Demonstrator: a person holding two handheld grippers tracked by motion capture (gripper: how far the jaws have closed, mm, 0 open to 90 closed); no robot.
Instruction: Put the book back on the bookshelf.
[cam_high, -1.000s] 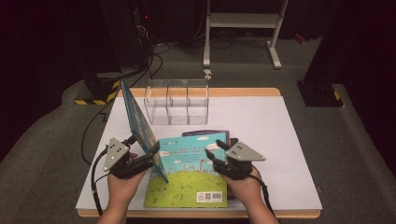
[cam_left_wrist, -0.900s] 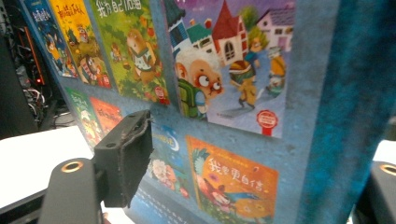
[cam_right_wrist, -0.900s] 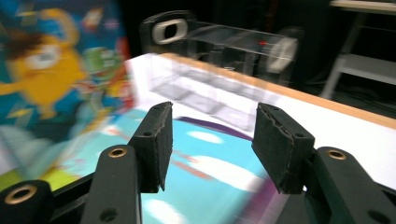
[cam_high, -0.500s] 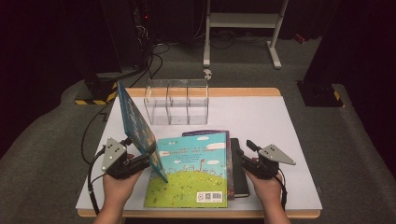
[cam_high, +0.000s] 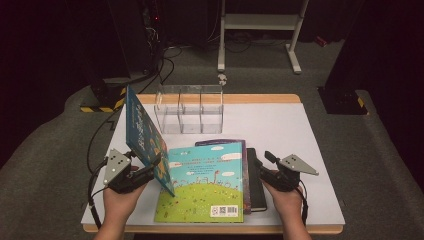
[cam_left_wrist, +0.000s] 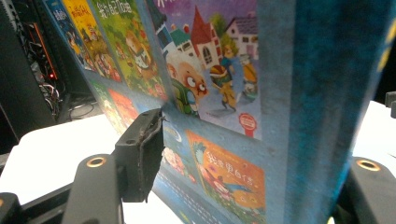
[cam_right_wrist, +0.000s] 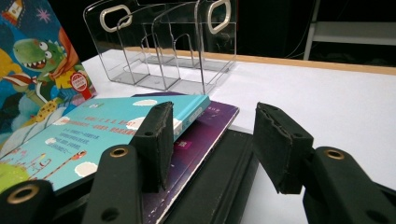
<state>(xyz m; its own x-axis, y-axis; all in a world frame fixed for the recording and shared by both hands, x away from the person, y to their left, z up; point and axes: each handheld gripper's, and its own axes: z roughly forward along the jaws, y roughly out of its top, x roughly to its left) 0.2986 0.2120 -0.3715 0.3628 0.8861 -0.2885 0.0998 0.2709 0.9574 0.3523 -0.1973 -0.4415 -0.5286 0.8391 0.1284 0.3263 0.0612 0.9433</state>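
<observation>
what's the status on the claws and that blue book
Left claw closing on upright blue book. Right claw open, empty, beside black book. Clear rack behind, unobstructed.

Clear acrylic divider rack (cam_high: 189, 109) at white table's (cam_high: 280, 125) far edge; metal stand (cam_high: 260, 30) behind.

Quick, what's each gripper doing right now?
Left gripper: closing on the upright blue book.
Right gripper: open, holding nothing, beside the book stack.

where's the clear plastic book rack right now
In the high view the clear rack stands empty at the table's far edge, left of centre, beyond the stacked books.
</observation>
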